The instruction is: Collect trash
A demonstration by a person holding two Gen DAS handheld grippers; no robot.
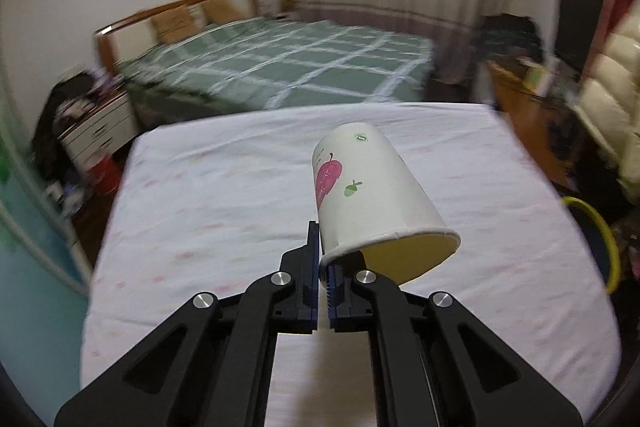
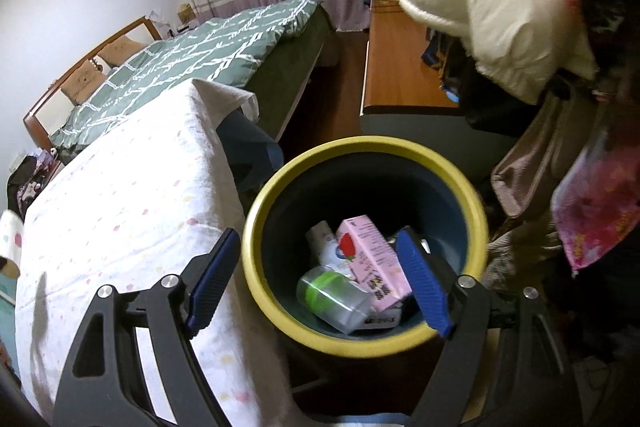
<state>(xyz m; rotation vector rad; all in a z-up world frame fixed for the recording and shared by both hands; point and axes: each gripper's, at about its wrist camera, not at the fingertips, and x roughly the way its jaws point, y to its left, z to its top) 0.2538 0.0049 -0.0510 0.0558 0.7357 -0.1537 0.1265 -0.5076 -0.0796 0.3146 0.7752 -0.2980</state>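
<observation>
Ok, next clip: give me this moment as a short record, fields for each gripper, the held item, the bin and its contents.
left gripper: shut on the rim of the paper cup
paper cup: white with a pink leaf print, tilted, held above the white-covered table
right gripper: open, empty, over the bin
bin: dark with a yellow rim, on the floor beside the table
bin contents: pink carton, clear plastic container with green band, a white item partly hidden

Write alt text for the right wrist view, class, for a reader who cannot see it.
Open tongs hover over a yellow-rimmed bin holding a pink carton, a clear plastic cup and other trash. A white-covered table stands to the left of the bin.
</observation>
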